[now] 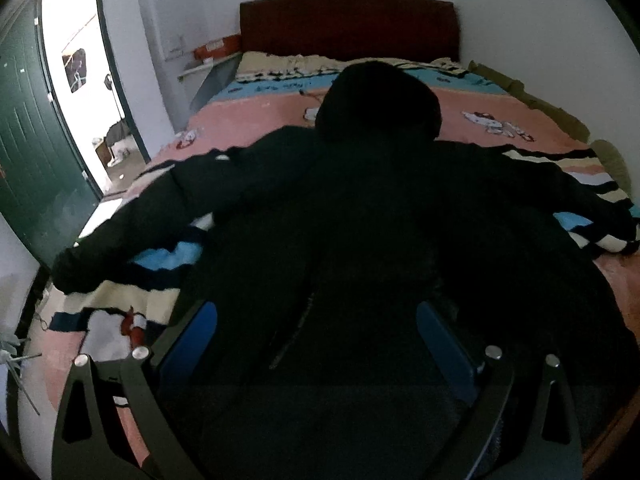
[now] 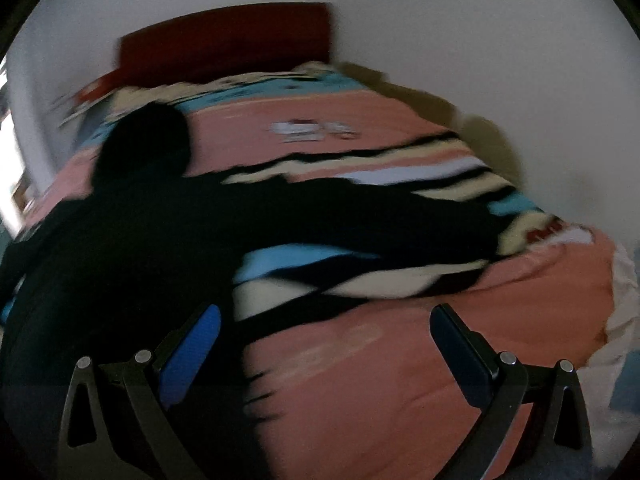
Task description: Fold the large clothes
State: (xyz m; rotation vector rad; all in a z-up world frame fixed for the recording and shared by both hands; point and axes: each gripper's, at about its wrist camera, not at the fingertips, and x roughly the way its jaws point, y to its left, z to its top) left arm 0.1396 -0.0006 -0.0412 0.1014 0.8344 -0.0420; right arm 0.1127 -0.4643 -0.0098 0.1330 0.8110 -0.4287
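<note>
Your black jacket (image 1: 360, 220) lies spread flat on the bed (image 1: 500, 108), filling the middle of the left wrist frame: hood (image 1: 380, 96) toward the red headboard (image 1: 348, 24) at top centre, one sleeve reaching to the lower left, the other to the right edge. It is so dark that seams and pockets barely show; only a zipper line (image 1: 292, 336) can be made out at lower centre, and a small pale patch on the sleeve at centre left is too small to read.

Your left gripper (image 1: 316, 332) hangs over the jacket's lower part with its jaws spread wide, blue pads on either side of the zipper, nothing between them. Whether the fingertips touch the cloth you cannot tell.

Your right gripper (image 2: 324, 336) also has its jaws spread and pinches nothing. It sits over the pink blanket (image 2: 380, 380) at lower centre of the right wrist frame, with the jacket's edge by the left pad. That frame is blurred throughout; the jacket fills its left half, one sleeve stretching right across the striped part of the blanket.

The blanket carries cartoon prints and a line of dark writing on its blue band near the headboard, none of it legible. A green door (image 1: 36, 152) stands open at upper left, and the scene outside is washed out.
</note>
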